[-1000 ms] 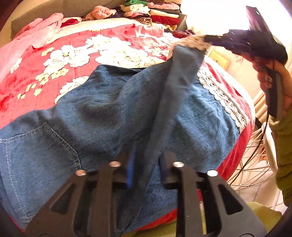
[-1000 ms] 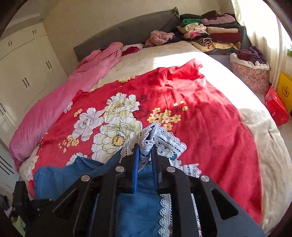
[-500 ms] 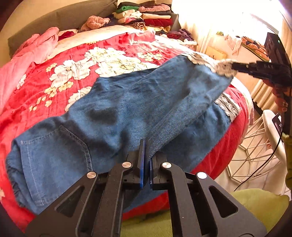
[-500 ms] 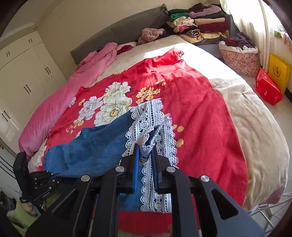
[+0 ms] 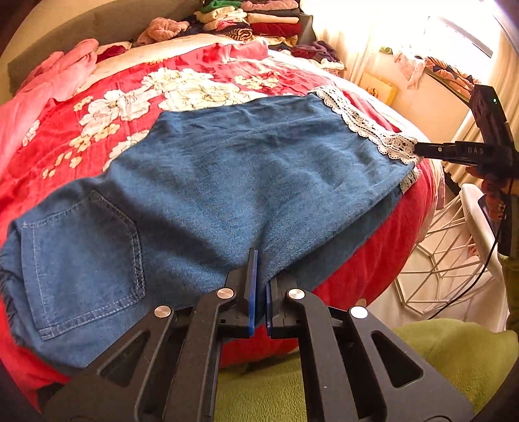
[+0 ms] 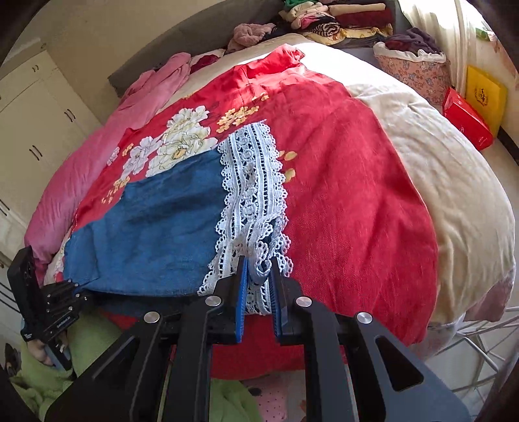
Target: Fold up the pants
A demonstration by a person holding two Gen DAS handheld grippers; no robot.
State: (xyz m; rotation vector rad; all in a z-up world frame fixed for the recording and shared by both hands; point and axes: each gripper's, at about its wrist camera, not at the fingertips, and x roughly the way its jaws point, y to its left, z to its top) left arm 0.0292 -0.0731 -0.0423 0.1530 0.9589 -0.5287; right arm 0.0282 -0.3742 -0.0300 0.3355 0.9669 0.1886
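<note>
Blue denim pants [image 5: 227,181] with a white lace hem [image 5: 366,126] lie flat on the red flowered blanket [image 5: 136,97], one leg folded over the other, back pocket at the near left. My left gripper [image 5: 259,259] is shut on the denim edge near the crotch. My right gripper [image 6: 258,263] is shut on the lace hem [image 6: 249,181] at the near bed edge; it also shows in the left wrist view [image 5: 421,151]. The pants [image 6: 152,224] stretch between the two grippers.
A pink quilt [image 6: 97,155] lies along the far side of the bed. Stacked folded clothes [image 5: 259,19] sit at the head. A white wire stool [image 5: 447,253] stands beside the bed. A flowered basket [image 6: 412,68] and red and yellow boxes [image 6: 470,110] are on the floor.
Both grippers have carried the raised pant leg over and down, so it now lies flat on the other leg. The lace hem has come down to the bed edge.
</note>
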